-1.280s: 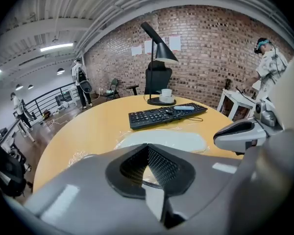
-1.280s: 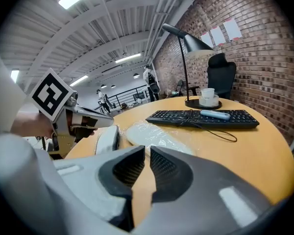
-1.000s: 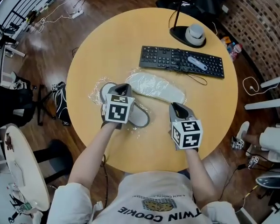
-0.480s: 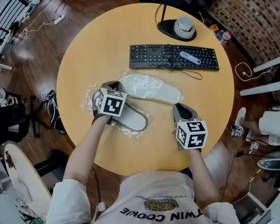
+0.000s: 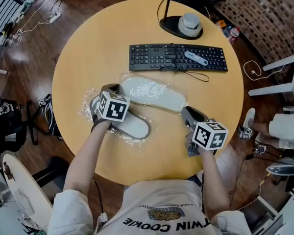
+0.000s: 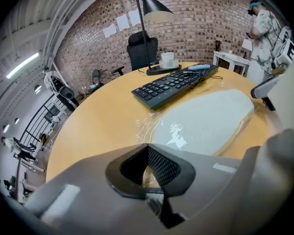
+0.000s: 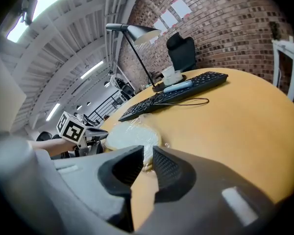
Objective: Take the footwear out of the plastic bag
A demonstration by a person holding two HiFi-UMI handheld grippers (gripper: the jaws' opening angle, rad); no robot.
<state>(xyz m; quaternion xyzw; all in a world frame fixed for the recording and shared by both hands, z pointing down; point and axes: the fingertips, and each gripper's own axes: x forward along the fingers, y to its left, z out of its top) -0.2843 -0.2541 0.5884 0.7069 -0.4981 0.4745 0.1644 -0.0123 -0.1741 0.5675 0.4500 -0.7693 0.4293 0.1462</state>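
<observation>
Left gripper (image 6: 147, 148): jaw tips closed, crinkled film of the plastic bag (image 5: 88, 106) pinched between the pads. It sits over the near slipper (image 5: 132, 126), nearer than the keyboard (image 5: 161, 57) and off its left end. Right gripper (image 7: 148, 153): jaws a narrow gap apart, only table (image 5: 88, 48) between them, nearer than the keyboard's right half. Far slipper (image 5: 154, 94) lies under film, just on the near side of the keyboard. Lamp base (image 5: 171, 26) with a cup (image 5: 190, 22) stands beyond the keyboard.
</observation>
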